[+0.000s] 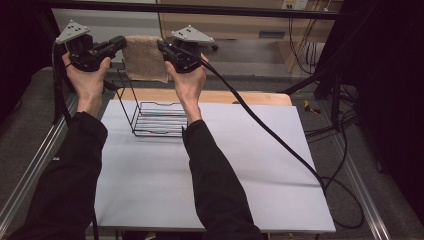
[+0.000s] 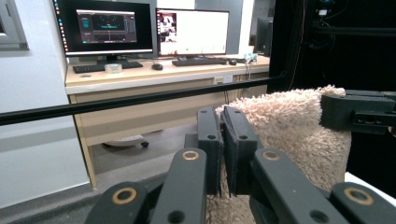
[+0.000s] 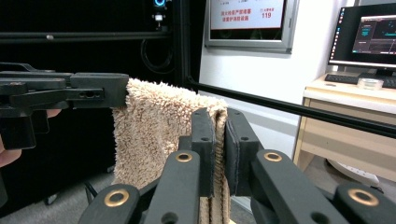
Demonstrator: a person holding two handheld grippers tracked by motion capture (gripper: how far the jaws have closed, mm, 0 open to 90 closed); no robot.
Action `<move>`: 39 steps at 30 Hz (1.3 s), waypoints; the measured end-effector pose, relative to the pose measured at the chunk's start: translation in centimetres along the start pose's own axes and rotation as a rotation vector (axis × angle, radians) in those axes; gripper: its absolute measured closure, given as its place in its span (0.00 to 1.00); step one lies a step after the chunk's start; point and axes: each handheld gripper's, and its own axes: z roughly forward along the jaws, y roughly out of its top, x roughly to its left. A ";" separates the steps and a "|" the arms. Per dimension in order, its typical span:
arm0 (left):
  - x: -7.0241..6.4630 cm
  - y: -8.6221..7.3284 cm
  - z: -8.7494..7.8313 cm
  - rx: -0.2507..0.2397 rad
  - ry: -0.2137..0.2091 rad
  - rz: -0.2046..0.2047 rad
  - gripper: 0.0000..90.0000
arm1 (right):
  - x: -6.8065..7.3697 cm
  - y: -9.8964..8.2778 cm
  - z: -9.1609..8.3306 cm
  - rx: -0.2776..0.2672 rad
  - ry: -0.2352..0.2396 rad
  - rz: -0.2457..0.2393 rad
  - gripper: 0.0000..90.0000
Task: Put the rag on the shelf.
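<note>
Both hand-held grippers, left [image 1: 121, 44] & right [image 1: 161, 46], pinch a beige towel [image 1: 145, 59] by its top corners; it hangs between them above a wire rack [image 1: 152, 117]. We judge it soft, light, floppy, so corner grips suit it.

The wire rack [image 1: 152, 117] stands at the worktop's [image 1: 225, 170] far left. In front of the rack and to its right the surface lies bare; above the rack hangs the towel [image 1: 145, 57], and beyond it a black bar [image 1: 200, 9] crosses.
</note>
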 end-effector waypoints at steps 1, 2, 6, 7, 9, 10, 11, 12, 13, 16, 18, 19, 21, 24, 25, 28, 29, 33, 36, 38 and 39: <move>0.0 -0.1 0.0 0.002 0.000 0.001 0.95 | 0.1 -0.1 0.0 0.005 -0.002 -0.002 0.93; 0.1 -0.3 -0.1 0.003 0.001 0.002 0.95 | 0.1 -0.1 0.1 0.007 -0.001 -0.006 0.93; 0.3 -1.1 -0.5 0.014 -0.005 0.002 0.95 | 0.4 -0.6 0.2 0.024 0.005 -0.015 0.93; 0.3 -1.2 -0.6 0.015 -0.005 0.004 0.95 | 0.5 -0.7 0.2 0.028 0.006 -0.014 0.93; 0.4 -1.4 -0.9 0.016 -0.007 0.008 0.95 | 0.7 -0.9 0.3 0.032 0.009 -0.007 0.93; 0.4 -1.6 -1.0 0.019 -0.011 0.008 0.95 | 0.7 -1.1 0.3 0.033 0.013 -0.004 0.93; 0.4 -1.7 -1.1 0.022 -0.014 0.009 0.95 | 0.7 -1.3 0.3 0.035 0.016 0.001 0.93; 0.4 -1.9 -1.2 0.026 -0.017 0.012 0.95 | 0.8 -1.4 0.3 0.038 0.017 0.004 0.93; 0.4 -2.0 -1.2 0.031 -0.018 0.018 0.95 | 0.7 -1.6 0.3 0.044 0.020 0.004 0.93; 0.1 -2.4 -1.4 0.035 -0.025 0.025 0.95 | 0.7 -2.3 0.3 0.053 0.022 0.014 0.93; 0.1 -2.6 -1.5 0.041 -0.030 0.031 0.95 | 0.7 -2.7 0.2 0.058 0.023 0.009 0.93; 0.0 -2.8 -1.6 0.041 -0.035 0.029 0.95 | 0.7 -2.8 0.1 0.060 0.025 0.009 0.93; -0.1 -3.1 -1.7 0.042 -0.040 0.030 0.95 | 0.7 -3.1 0.0 0.061 0.027 0.013 0.93; -0.3 -3.4 -2.1 0.037 -0.047 0.030 0.95 | 0.8 -3.5 -0.3 0.060 0.033 0.004 0.93; -0.4 -3.4 -2.2 0.037 -0.051 0.031 0.95 | 0.9 -3.5 -0.4 0.060 0.034 0.001 0.93; -0.6 -3.7 -2.5 0.039 -0.059 0.030 0.95 | 0.9 -3.7 -0.7 0.060 0.037 0.002 0.93; -0.7 -3.8 -2.6 0.040 -0.061 0.033 0.95 | 1.0 -3.8 -0.8 0.064 0.038 0.006 0.93; -0.9 -4.0 -3.0 0.036 -0.070 0.040 0.95 | 1.1 -3.8 -1.1 0.070 0.045 -0.012 0.93; -1.0 -4.2 -3.2 0.038 -0.076 0.036 0.95 | 1.2 -3.8 -1.3 0.074 0.052 -0.020 0.92; -1.0 -4.3 -3.4 0.043 -0.084 0.035 0.95 | 1.3 -3.9 -1.4 0.081 0.055 -0.023 0.92; -1.1 -4.4 -3.5 0.052 -0.086 0.040 0.95 | 1.4 -3.9 -1.5 0.087 0.057 -0.026 0.92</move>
